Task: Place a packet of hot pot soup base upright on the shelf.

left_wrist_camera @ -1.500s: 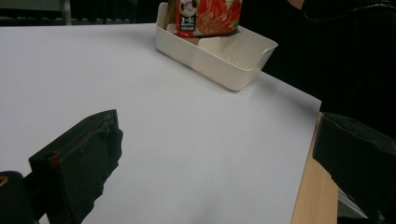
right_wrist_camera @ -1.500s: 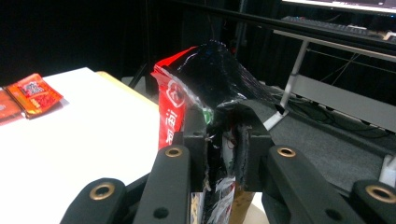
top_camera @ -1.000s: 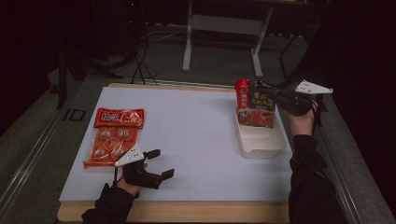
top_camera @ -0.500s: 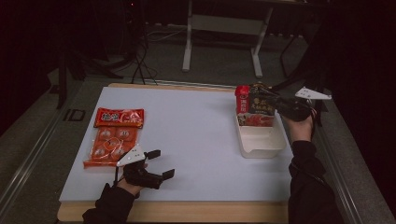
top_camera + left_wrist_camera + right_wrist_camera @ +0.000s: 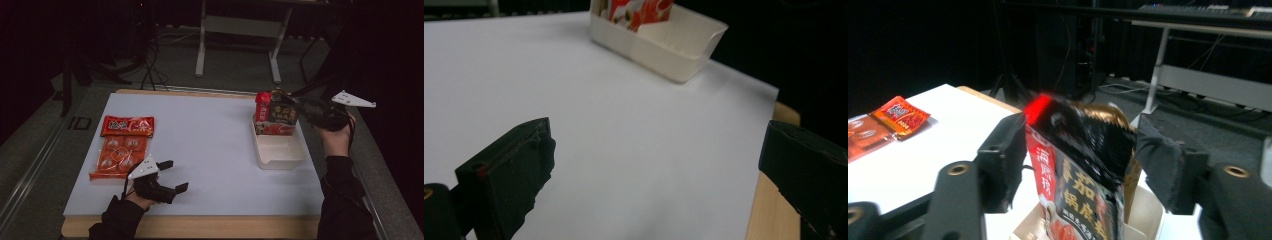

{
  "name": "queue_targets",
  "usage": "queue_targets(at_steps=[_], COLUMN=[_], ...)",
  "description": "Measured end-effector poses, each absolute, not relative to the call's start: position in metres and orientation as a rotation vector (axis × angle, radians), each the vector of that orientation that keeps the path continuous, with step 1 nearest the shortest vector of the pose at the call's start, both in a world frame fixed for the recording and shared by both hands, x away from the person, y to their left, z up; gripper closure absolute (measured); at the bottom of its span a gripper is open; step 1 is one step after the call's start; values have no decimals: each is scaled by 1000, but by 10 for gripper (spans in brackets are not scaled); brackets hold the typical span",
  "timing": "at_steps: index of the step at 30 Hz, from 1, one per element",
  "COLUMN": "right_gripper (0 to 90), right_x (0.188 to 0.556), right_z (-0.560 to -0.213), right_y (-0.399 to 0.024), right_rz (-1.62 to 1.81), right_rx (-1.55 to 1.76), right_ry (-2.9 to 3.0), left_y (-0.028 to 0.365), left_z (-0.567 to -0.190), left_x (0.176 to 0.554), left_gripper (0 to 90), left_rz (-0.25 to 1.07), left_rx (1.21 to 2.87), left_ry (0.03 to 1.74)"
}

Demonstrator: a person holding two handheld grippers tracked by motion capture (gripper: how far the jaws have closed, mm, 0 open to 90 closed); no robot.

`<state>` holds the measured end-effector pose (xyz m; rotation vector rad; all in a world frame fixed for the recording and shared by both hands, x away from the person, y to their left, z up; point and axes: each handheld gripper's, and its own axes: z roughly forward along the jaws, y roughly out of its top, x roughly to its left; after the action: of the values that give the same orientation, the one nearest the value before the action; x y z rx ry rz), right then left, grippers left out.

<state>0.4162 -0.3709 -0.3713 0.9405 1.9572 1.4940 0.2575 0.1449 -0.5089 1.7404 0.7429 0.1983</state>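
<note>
A black and red sauce pouch (image 5: pixel 275 117) stands upright at the far end of the white tray (image 5: pixel 280 152) on the right of the table. My right gripper (image 5: pixel 296 107) reaches it from the right. In the right gripper view the pouch (image 5: pixel 1083 165) sits between the jaws of my right gripper (image 5: pixel 1080 150). These jaws have just been opening and no longer squeeze the pouch. My left gripper (image 5: pixel 175 175) rests open and empty near the front edge, to the lower right of the two red snack packs (image 5: pixel 127 126) (image 5: pixel 116 157).
The left gripper view looks between the wide jaws of my left gripper (image 5: pixel 659 170) across the white mat to the tray (image 5: pixel 664 55). The wooden table edge (image 5: pixel 769 205) lies close on the right. Metal stand legs (image 5: pixel 202 45) rise behind the table.
The right jaws have spread apart around the pouch and the right hand has drifted slightly right. The pouch went from tilted to upright in the tray. The left gripper stayed still.
</note>
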Motion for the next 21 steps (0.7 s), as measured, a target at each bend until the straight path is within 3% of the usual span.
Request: queue_targets(at_steps=[4, 5, 8, 21], right_gripper=[289, 210, 106, 142], right_x=[407, 401, 391, 346], right_z=[-362, -356, -353, -386], right_y=[-366, -362, -353, -300], right_rz=[1491, 1486, 1507, 1613], right_rx=[926, 925, 914, 830], right_ry=[1935, 1911, 1913, 2081], left_y=[146, 147, 149, 177], left_z=[-504, -503, -499, -479], left_x=[256, 256, 255, 260], left_gripper=[16, 16, 16, 92], left_rz=[189, 197, 247, 210], left_rx=[1732, 1737, 1773, 1819], left_ry=[772, 784, 786, 799])
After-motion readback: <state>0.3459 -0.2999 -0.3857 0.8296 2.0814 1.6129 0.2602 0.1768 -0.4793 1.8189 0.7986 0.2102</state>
